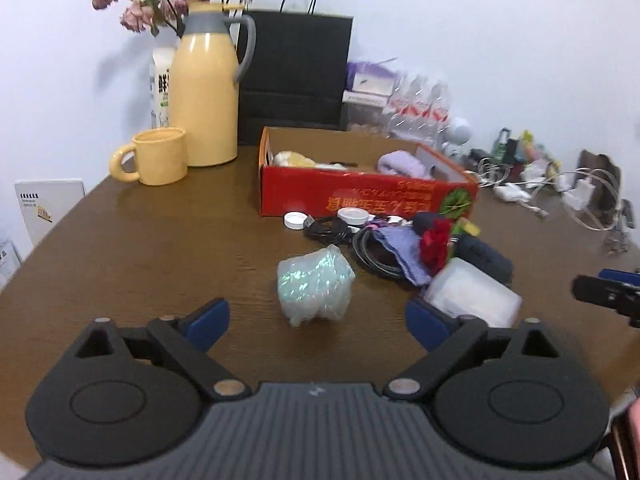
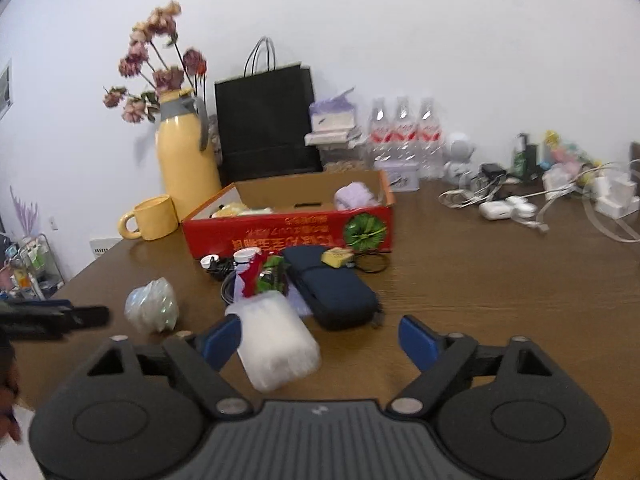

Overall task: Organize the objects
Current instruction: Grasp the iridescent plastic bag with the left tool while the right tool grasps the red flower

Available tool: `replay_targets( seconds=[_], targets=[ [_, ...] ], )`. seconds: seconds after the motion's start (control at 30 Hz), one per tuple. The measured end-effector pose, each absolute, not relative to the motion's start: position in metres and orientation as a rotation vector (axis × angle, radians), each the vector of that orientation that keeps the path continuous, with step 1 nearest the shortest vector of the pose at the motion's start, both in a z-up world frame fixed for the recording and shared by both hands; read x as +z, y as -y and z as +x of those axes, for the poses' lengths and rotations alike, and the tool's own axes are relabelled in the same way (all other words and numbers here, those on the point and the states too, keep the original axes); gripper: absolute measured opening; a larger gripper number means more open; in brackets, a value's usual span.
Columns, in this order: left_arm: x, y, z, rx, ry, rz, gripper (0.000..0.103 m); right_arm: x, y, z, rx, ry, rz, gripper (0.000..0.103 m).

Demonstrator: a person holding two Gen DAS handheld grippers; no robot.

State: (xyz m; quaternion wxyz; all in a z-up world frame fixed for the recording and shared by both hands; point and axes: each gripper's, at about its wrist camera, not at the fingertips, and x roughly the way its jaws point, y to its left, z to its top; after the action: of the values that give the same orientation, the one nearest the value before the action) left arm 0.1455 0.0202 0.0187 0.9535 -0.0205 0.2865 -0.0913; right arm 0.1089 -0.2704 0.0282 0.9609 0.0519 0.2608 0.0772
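A red cardboard box (image 1: 360, 196) (image 2: 288, 232) stands open on the brown table, with a lilac cloth and yellow items inside. In front of it lies a pile: a crumpled clear plastic wad (image 1: 314, 286) (image 2: 152, 308), a frosted plastic case (image 1: 472, 292) (image 2: 276, 340), a navy pouch (image 2: 332, 288), black cables (image 1: 372, 252), a red flower (image 1: 434, 242) and white caps (image 1: 295, 220). My left gripper (image 1: 318, 324) is open, with the wad just ahead between its fingers. My right gripper (image 2: 320, 340) is open, with the frosted case beside its left finger.
A yellow jug (image 1: 204, 92) and yellow mug (image 1: 154, 156) stand at the back left, with a black paper bag (image 1: 296, 76) behind the box. Water bottles (image 2: 404, 136), chargers and white cables (image 2: 500, 204) crowd the back right. The table edge (image 1: 60, 224) runs along the left.
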Motion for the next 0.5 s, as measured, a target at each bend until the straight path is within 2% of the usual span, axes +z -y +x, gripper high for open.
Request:
replay_targets(
  seconds=[0.1, 0.17, 0.2, 0.27, 0.37, 0.5],
  targets=[
    [0.004, -0.009, 0.176, -0.155, -0.58, -0.029, 0.093, 0.018, 0.247, 0.153, 0.227, -0.541, 0.108, 0.071],
    [-0.004, -0.007, 0.198, -0.127, -0.602, -0.042, 0.084, 0.01, 0.231, 0.18, 0.232, -0.564, 0.093, 0.059],
    [-0.007, -0.007, 0.207, -0.127, -0.616, -0.053, 0.079, 0.006, 0.224, 0.194, 0.228, -0.57, 0.083, 0.058],
    [-0.014, -0.007, 0.222, -0.17, -0.654, -0.069, 0.047, -0.003, 0.214, 0.22, 0.209, -0.583, 0.068, 0.054],
    [-0.022, -0.007, 0.227, -0.209, -0.651, -0.059, 0.044, -0.013, 0.208, 0.239, 0.213, -0.58, 0.093, 0.038],
    [-0.019, -0.006, 0.222, -0.216, -0.635, -0.048, 0.04, -0.015, 0.204, 0.245, 0.207, -0.57, 0.11, 0.036]
  ],
)
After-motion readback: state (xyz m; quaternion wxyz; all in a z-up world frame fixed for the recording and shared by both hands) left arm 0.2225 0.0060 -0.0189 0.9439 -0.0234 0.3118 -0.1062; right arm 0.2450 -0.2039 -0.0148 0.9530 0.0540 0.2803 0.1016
